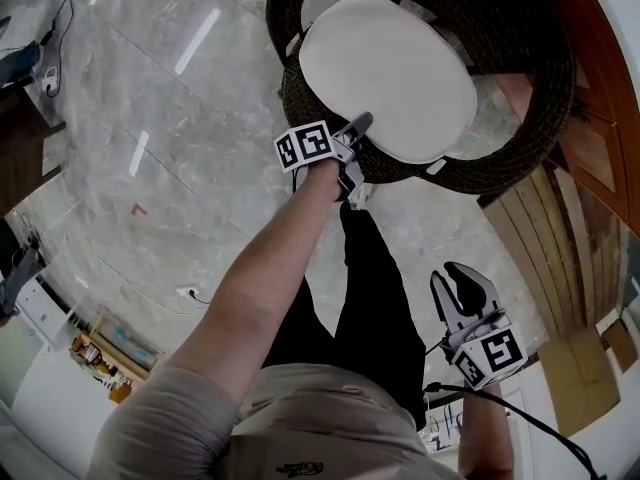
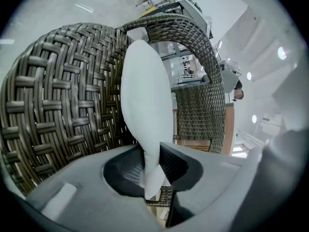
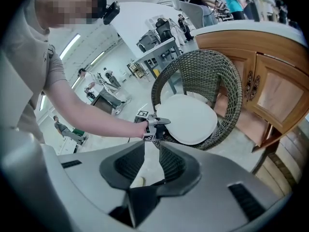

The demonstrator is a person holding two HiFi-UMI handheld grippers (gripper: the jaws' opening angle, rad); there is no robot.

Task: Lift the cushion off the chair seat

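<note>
A white oval cushion point(image 1: 390, 73) lies on the seat of a dark woven wicker chair point(image 1: 520, 118). My left gripper point(image 1: 358, 126) is at the cushion's near edge, shut on it. In the left gripper view the cushion point(image 2: 145, 95) stands edge-on, its thin rim pinched between the jaws of the left gripper point(image 2: 152, 151), with the chair's weave point(image 2: 58, 95) behind. My right gripper point(image 1: 462, 276) hangs low by the person's right side, away from the chair, slightly open and empty. The right gripper view shows the cushion point(image 3: 190, 117), the chair point(image 3: 203, 66) and the left gripper point(image 3: 164, 122) beyond its own jaws point(image 3: 152, 146).
A curved wooden cabinet point(image 3: 270, 91) stands right behind the chair, close to its right side point(image 1: 590, 88). The person's dark trouser legs point(image 1: 370, 298) are directly in front of the chair. Marble floor point(image 1: 150, 118) stretches to the left. Desks and several people are far off point(image 3: 104, 76).
</note>
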